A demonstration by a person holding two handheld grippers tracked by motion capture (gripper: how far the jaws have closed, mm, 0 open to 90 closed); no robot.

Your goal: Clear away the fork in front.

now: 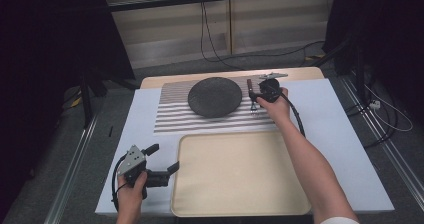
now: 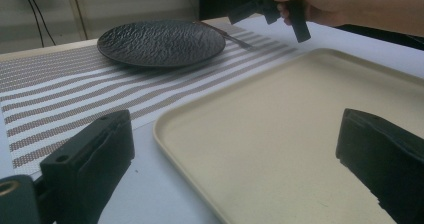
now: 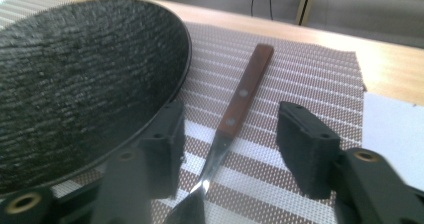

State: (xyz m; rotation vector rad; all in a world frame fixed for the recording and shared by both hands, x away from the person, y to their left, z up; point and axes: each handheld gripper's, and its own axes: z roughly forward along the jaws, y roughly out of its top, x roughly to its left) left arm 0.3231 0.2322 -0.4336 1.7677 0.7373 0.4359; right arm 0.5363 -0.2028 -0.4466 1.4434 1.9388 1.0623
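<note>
**Right hand-held gripper straddling fork beside plate; left spread at tray corner**

Seen from the high view: white-covered surface [image 1: 345, 149] carrying a striped placemat [image 1: 172, 115], a dark round plate [image 1: 215, 97] on it, and a beige tray [image 1: 240, 176] nearer the person. Right hand-held gripper [image 1: 256, 98] held at the placemat's right part, just right of the plate, over a wooden-handled fork [image 1: 251, 98]; grey three-cornered plate on its far side. Left hand-held gripper [image 1: 163, 157] low at the surface's near left, jaws spread, one tip by the tray's left rim.

Added by the right gripper view: fork [image 3: 235, 116] lying flat on the placemat [image 3: 310, 79], brown handle with two rivets pointing away, metal neck running toward the camera; tines cut off at the bottom edge. Jaws open, one on each side of the fork and apart from it, the left one close against the plate [image 3: 75, 84] rim. Rough, rippled texture of the plate plain here, not from above.

Added by the left gripper view: jaws wide apart, nothing between them, tray [image 2: 260, 134] corner lying between and beyond them; raised tray rim visible. Farther off, the plate [image 2: 160, 41] on the placemat [image 2: 55, 91], the fork [image 2: 227, 34] just past its edge, and the right hand [image 2: 325, 4] holding its gripper above that spot.

No readable brand, label or writing anywhere.
</note>
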